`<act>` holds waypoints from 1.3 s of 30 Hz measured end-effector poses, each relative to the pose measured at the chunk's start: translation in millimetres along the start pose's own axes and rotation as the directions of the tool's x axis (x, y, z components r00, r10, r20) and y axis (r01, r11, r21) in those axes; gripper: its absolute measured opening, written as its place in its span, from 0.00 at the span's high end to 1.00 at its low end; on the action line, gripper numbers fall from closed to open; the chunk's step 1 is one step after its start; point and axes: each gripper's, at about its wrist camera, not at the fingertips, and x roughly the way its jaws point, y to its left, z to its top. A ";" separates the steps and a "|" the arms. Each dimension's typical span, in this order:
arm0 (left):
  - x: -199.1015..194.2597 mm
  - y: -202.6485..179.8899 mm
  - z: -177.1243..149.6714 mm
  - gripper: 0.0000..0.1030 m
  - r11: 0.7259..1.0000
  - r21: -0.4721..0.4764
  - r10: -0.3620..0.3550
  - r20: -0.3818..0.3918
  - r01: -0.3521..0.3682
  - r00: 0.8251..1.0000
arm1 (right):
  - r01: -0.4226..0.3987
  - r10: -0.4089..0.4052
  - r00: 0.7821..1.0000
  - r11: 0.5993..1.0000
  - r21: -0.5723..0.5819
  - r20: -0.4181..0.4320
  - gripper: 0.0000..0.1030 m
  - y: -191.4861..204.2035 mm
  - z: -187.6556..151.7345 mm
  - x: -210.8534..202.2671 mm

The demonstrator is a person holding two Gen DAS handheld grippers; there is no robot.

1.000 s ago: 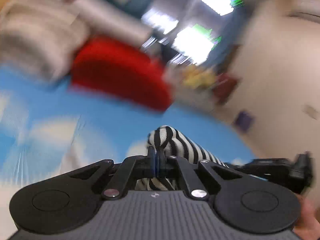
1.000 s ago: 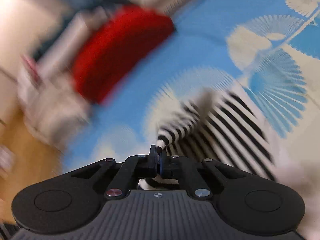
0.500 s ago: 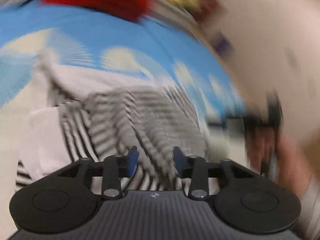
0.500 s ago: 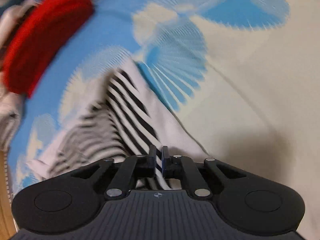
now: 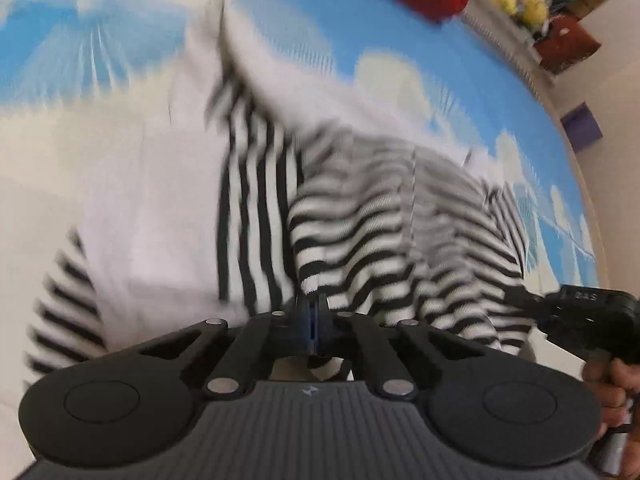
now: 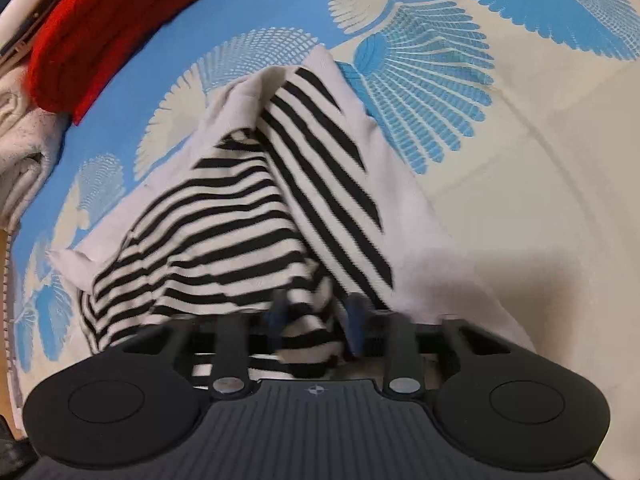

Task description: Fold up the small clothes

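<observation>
Left wrist view: the left gripper is pinched tight on a striped edge of the shirt, probably to carry a fold across. The right gripper stands parted, fabric loose between its fingers. The black-and-white striped shirt lies crumpled, part inside-out, on the blue-patterned bedspread near a red cloth.

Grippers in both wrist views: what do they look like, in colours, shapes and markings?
The left gripper and right gripper match: matte black linkage arms with silver pivot pins, blue pads inside the fingertips, two round black discs flanking a ribbed dark-grey housing with a small white emblem. In the left view, the right gripper shows white lettering and a bare hand.
</observation>
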 end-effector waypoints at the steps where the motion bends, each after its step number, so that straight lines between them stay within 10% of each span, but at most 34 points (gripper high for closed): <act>1: -13.2 -2.4 4.8 0.99 1.000 0.017 0.006 0.068 -0.007 0.998 | -0.015 0.015 1.000 1.000 0.010 0.014 0.93 -1.8 1.6 -2.1; 6: -52.7 11.6 15.3 0.99 0.998 -0.033 0.050 0.232 -0.044 0.971 | -0.178 0.166 0.966 0.983 0.043 0.201 0.94 -4.7 9.6 -38.1; 13: -4.7 42.4 6.6 0.92 0.991 -0.120 0.048 -0.057 -0.054 0.997 | 0.004 -0.011 0.999 0.990 0.144 0.048 0.93 -32.0 6.3 -3.2; 17: -24.3 32.3 12.5 0.62 0.993 -0.022 0.121 0.055 -0.120 0.991 | 0.035 -0.043 0.995 0.996 0.085 0.089 0.86 -20.5 10.1 -11.2; 25: -18.5 26.6 17.8 0.61 0.995 -0.071 0.066 0.041 -0.063 0.997 | 0.054 -0.024 0.948 0.995 -0.087 0.316 0.72 14.6 6.9 -43.8; 32: -4.0 41.2 15.9 0.61 0.981 -0.183 0.064 -0.034 -0.070 0.997 | -0.283 0.294 0.951 0.953 -0.110 0.099 0.51 39.6 6.7 -12.8; 39: -2.6 37.7 14.9 0.63 0.983 -0.169 0.069 -0.031 -0.073 0.997 | -0.285 0.299 0.954 0.901 -0.326 -0.006 0.54 89.0 -15.2 6.5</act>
